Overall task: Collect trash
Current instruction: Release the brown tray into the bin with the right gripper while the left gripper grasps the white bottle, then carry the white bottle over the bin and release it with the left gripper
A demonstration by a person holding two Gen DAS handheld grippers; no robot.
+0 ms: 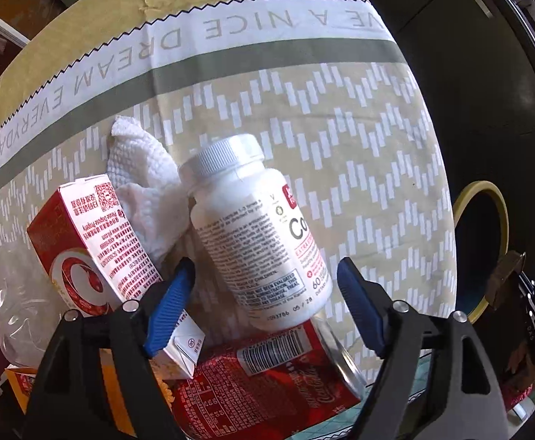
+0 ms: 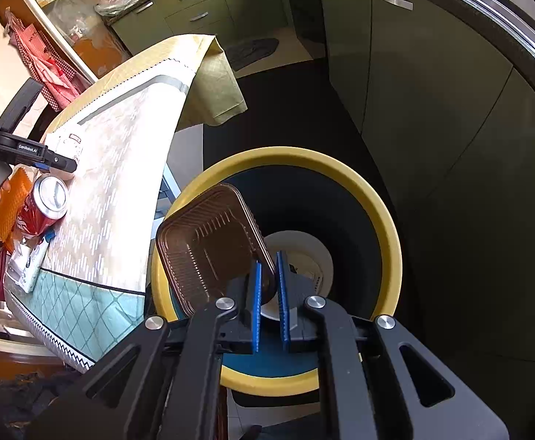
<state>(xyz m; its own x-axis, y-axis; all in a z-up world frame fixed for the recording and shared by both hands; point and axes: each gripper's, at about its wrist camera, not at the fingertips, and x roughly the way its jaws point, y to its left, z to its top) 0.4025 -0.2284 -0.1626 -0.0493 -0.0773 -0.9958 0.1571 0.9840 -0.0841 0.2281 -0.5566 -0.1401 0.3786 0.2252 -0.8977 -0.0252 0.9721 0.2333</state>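
Observation:
In the left wrist view my left gripper (image 1: 265,275) is open above the table, its blue fingers on either side of a white pill bottle (image 1: 256,231) that leans on a red soda can (image 1: 267,377). A red drink carton (image 1: 95,253) and a crumpled white tissue (image 1: 142,190) lie to its left. In the right wrist view my right gripper (image 2: 268,271) is shut on the rim of a brown plastic tray (image 2: 208,253), held over the yellow-rimmed bin (image 2: 388,227). The left gripper (image 2: 62,163) shows there too, above the soda can (image 2: 43,205).
The table (image 1: 341,146) wears a patterned cloth with printed words. The bin (image 1: 487,198) stands on the dark floor off the table's right edge, with a white item (image 2: 304,253) at its bottom. An orange packet (image 2: 8,205) and a white packet (image 2: 29,267) lie near the can. Green cabinets (image 2: 432,102) stand behind.

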